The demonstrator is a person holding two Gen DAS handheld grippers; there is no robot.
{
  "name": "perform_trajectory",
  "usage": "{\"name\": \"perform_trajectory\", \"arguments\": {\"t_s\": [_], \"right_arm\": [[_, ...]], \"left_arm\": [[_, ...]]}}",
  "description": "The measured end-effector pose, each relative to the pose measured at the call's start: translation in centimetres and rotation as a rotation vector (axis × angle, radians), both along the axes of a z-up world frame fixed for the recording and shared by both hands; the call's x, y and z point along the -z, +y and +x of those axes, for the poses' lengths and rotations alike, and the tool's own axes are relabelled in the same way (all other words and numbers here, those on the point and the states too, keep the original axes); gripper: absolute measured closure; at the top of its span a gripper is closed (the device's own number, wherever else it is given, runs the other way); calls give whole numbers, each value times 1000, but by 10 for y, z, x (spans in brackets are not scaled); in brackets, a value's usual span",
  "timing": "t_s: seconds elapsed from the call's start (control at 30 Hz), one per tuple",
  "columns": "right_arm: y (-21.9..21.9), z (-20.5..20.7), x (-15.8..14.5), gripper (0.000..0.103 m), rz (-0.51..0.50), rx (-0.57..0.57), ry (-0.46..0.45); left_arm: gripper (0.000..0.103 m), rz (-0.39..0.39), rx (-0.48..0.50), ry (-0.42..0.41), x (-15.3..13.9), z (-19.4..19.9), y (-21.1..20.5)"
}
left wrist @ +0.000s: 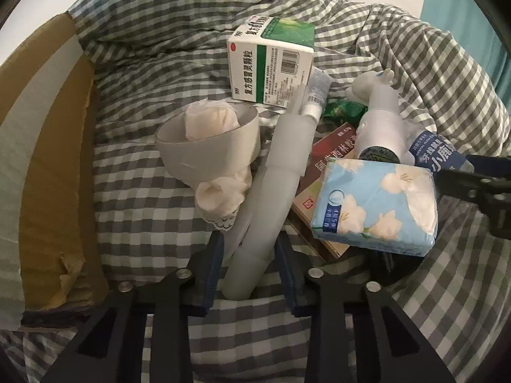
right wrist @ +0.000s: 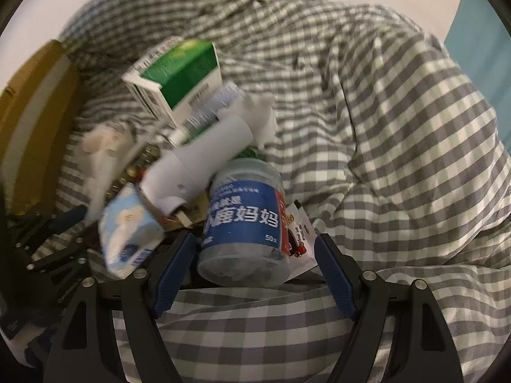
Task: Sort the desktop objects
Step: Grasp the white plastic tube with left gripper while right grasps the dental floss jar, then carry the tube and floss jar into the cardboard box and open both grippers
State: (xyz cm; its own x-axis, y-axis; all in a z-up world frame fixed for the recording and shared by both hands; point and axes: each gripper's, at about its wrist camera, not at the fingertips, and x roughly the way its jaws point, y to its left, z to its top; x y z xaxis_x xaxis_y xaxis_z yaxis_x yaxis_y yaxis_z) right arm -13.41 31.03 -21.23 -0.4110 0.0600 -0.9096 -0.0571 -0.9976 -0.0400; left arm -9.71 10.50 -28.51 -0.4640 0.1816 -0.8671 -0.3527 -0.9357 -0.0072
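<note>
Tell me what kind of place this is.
Probably a bedroom, with sorting done on a bed: checked bedding lies rumpled under everything, and a medicine box, tissue pack and floss jar are piled on it.

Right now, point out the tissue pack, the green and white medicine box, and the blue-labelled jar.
tissue pack [left wrist: 373,204], left wrist view, flowered top face.
green and white medicine box [left wrist: 270,63], left wrist view, white printed side.
blue-labelled jar [right wrist: 244,220], right wrist view, blue label.

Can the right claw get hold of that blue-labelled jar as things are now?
Probably yes. The right claw is open with the jar already between its fingers, though the tissue pack crowds its left side.
</note>
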Motion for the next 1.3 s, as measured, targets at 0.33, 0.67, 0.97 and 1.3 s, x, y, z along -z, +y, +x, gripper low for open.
{"name": "perform_trajectory", "arguments": {"t_s": [0.33, 0.67, 0.97, 1.3], "right_arm": [[3, -11, 20, 42, -23, -18, -95], [-5, -14, 37, 42, 64, -29, -174], [-2, 3, 10, 43, 26, -28, -68], [8, 40, -37, 43, -102, -18, 89]], "left_arm": [[81, 58, -3, 8, -9, -1, -2], [92, 51, 30, 99, -35, 9, 0], [92, 79, 27, 190, -76, 20, -5], [91, 106, 37, 303, -124, 41, -9]]}}
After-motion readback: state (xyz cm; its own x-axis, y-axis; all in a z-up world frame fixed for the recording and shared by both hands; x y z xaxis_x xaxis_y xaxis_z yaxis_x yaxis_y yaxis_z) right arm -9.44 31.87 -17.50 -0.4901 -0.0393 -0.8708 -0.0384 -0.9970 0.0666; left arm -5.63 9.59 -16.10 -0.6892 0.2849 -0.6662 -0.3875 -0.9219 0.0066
